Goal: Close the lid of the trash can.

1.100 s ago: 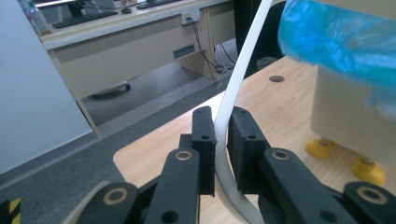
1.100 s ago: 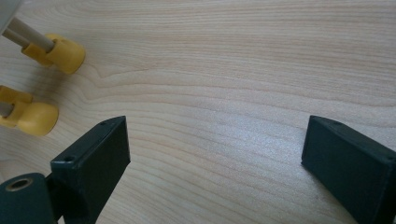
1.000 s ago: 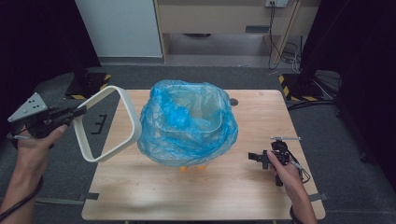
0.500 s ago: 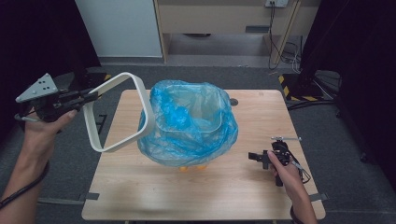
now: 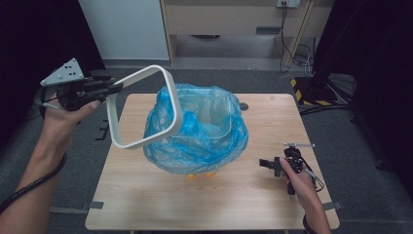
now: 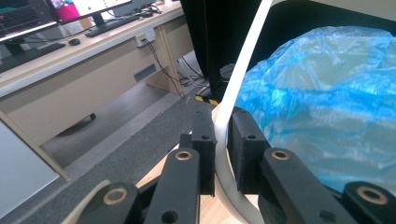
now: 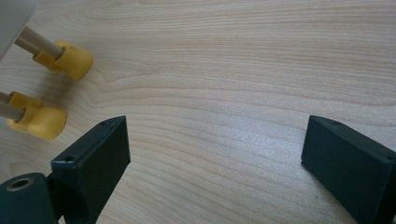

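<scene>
Left gripper [image 5: 113, 88] clamped on white frame [image 5: 176, 109], raised beside blue bag [image 5: 209, 141]. Right gripper [image 7: 215, 158] jaws apart, empty, over table [image 5: 146, 204].

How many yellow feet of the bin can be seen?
2. In the right gripper view, one yellow foot lies at upper left and another just below it, both on the table. Others may be hidden beneath the blue bag.

One white ring frame [image 5: 146, 107], one bin lined with one blue plastic bag [image 5: 204, 131] and one wooden table [image 5: 146, 204] are counted; two grippers are seen, a left gripper [image 5: 114, 88] and a right gripper [image 5: 263, 163], and two yellow-capped feet [image 7: 60, 58] are visible
</scene>
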Action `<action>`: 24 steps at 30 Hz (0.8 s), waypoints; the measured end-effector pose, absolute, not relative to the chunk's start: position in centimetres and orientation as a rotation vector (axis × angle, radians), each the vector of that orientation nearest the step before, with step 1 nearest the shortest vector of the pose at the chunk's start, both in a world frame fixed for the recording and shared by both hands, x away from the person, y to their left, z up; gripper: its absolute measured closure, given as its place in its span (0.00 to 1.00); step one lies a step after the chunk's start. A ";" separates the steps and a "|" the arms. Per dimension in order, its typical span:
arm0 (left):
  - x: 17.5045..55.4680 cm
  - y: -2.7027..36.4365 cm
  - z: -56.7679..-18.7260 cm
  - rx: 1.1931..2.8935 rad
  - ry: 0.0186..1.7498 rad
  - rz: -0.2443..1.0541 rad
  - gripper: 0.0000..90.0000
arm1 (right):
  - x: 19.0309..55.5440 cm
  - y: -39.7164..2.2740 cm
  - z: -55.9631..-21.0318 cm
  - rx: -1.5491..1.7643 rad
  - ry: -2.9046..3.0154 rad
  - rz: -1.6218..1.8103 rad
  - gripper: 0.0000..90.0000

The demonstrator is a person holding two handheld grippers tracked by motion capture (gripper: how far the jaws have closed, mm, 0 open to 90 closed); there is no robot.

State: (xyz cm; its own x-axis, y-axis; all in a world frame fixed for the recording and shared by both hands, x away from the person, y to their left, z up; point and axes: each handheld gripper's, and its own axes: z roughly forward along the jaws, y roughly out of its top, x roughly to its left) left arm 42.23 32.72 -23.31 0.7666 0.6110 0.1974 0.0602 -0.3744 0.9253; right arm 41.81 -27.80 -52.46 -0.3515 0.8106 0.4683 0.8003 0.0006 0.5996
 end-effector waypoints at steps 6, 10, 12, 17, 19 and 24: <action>42.9 31.0 -22.5 1.892 0.492 0.618 0.90 | 41.8 -27.9 -52.5 1.776 2.213 1.314 0.09; 43.5 29.9 -22.1 1.924 0.476 0.610 0.90 | 41.9 -28.0 -52.5 1.783 2.215 1.325 0.09; 43.8 29.4 -21.8 1.930 0.469 0.600 0.90 | 41.9 -28.0 -52.5 1.782 2.215 1.327 0.09; 44.5 27.8 -21.0 1.967 0.449 0.586 0.90 | 41.9 -28.0 -52.5 1.778 2.213 1.330 0.09; 44.7 27.0 -20.7 1.988 0.439 0.583 0.90 | 41.8 -28.0 -52.6 1.776 2.210 1.335 0.09; 45.4 25.0 -20.3 2.030 0.415 0.572 0.90 | 41.8 -28.1 -52.6 1.783 2.206 1.343 0.09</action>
